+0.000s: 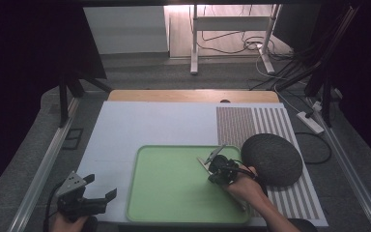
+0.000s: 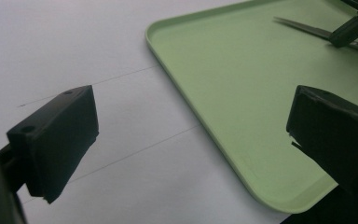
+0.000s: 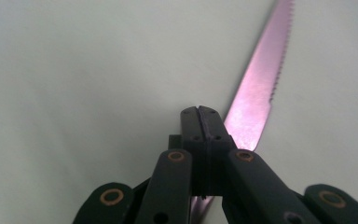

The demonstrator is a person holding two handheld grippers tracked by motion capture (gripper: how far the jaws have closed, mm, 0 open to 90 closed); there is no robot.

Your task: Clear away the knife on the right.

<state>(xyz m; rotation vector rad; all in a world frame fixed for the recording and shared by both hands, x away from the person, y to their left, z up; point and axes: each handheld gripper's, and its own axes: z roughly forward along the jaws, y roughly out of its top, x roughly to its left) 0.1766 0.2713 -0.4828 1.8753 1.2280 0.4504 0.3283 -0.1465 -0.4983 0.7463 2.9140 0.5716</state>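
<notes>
A light green tray (image 1: 174, 191) lies near the front of the white table cover, and its rounded corner (image 2: 242, 84) fills the left gripper view. A serrated metal knife (image 3: 261, 88) lies flat on the tray, its blade (image 2: 303, 27) pointing away from the right hand. My right gripper (image 1: 221, 169) is over the tray's right part, jaws shut pad to pad (image 3: 199, 109), and the blade passes beneath the tips. Off the tray's front left corner, my left gripper (image 1: 101, 187) is held open (image 2: 193, 126) above the white cover with nothing between its jaws.
A dark round mat (image 1: 272, 159) lies on a striped placemat (image 1: 270, 121) just right of the tray. White table cover (image 1: 149, 125) stretches behind and left of the tray. Stand legs and cables are on the floor beyond the table's far edge.
</notes>
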